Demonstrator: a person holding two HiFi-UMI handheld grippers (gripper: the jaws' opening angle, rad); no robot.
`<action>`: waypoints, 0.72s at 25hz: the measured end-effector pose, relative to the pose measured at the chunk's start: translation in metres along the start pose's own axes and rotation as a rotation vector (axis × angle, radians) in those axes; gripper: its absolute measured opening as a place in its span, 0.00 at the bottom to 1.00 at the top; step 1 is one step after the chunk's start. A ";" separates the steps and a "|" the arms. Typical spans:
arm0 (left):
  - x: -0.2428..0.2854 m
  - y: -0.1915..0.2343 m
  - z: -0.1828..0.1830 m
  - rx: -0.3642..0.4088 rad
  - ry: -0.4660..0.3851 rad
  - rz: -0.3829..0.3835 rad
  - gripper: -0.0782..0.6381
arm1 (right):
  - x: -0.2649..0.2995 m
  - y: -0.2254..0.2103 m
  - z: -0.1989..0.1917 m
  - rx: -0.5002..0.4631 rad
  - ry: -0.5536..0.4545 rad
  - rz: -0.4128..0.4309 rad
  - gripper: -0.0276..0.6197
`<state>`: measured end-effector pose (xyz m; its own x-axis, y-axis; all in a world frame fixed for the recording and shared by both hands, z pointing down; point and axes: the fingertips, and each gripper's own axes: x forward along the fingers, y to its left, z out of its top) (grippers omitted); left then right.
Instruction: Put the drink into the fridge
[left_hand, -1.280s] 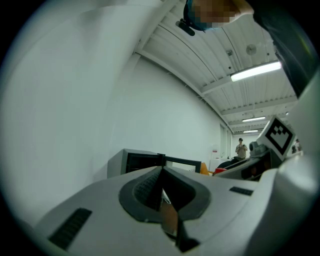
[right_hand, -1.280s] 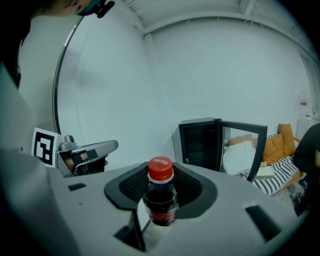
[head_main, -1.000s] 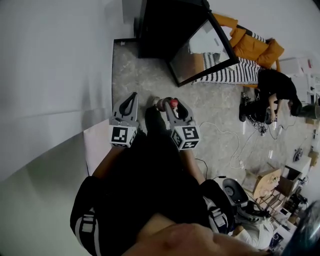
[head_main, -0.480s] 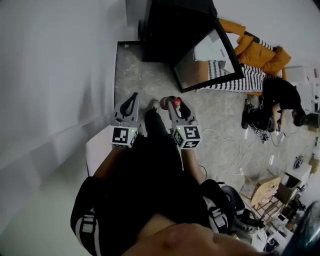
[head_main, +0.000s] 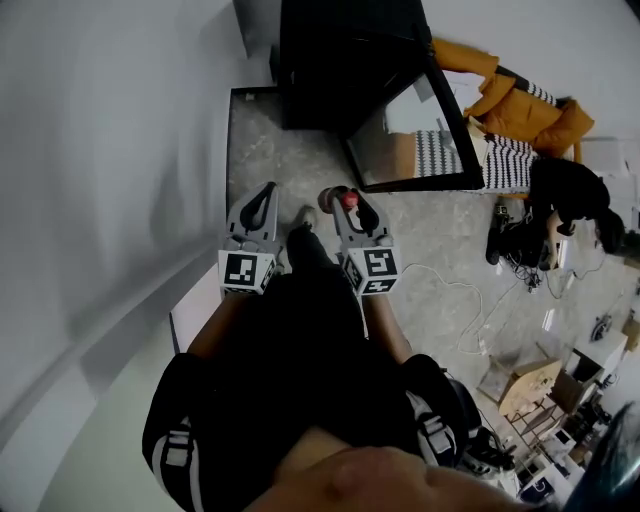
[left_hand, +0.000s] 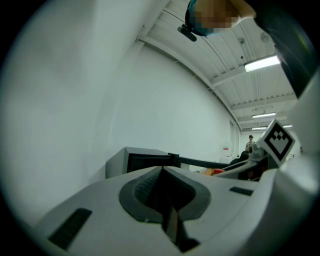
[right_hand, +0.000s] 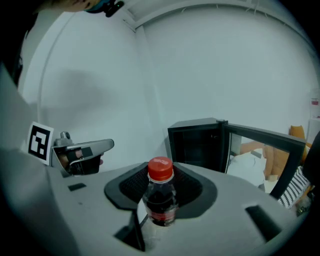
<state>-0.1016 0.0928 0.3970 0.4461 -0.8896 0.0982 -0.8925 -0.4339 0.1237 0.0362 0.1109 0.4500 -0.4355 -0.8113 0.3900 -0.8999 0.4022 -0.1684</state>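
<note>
A dark drink bottle (right_hand: 160, 200) with a red cap (head_main: 347, 201) stands between the jaws of my right gripper (right_hand: 161, 186), which is shut on it. The bottle is upright, its neck above the pads. My right gripper (head_main: 349, 203) is held over the stone floor, short of the black fridge (head_main: 340, 55). The fridge (right_hand: 197, 145) stands against the white wall with its glass door (head_main: 425, 130) swung open to the right, and its inside is dark. My left gripper (head_main: 262, 195) is level with the right one and to its left. Its jaws (left_hand: 162, 190) are shut and hold nothing.
A white wall runs along the left. Right of the fridge door lie an orange jacket (head_main: 520, 95) and striped fabric (head_main: 500, 155). A person in black (head_main: 565, 195) sits further right. Cables (head_main: 455, 290) and cardboard boxes (head_main: 525, 385) lie on the floor at right.
The fridge and its open door have shifted up and slightly nearer in the head view as I step toward them. Both grippers keep their pose, and the bottle stays gripped.
</note>
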 end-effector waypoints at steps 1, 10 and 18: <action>0.010 -0.001 0.000 0.001 0.001 0.001 0.12 | 0.006 -0.007 0.001 -0.004 0.007 0.003 0.26; 0.093 -0.012 0.002 0.004 0.016 -0.004 0.12 | 0.054 -0.073 0.020 -0.039 -0.003 0.002 0.26; 0.138 -0.021 0.010 0.025 0.015 0.013 0.12 | 0.080 -0.110 0.032 -0.039 -0.015 0.026 0.26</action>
<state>-0.0219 -0.0225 0.3981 0.4355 -0.8929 0.1141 -0.8993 -0.4262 0.0978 0.0994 -0.0123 0.4706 -0.4595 -0.8065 0.3720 -0.8869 0.4394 -0.1428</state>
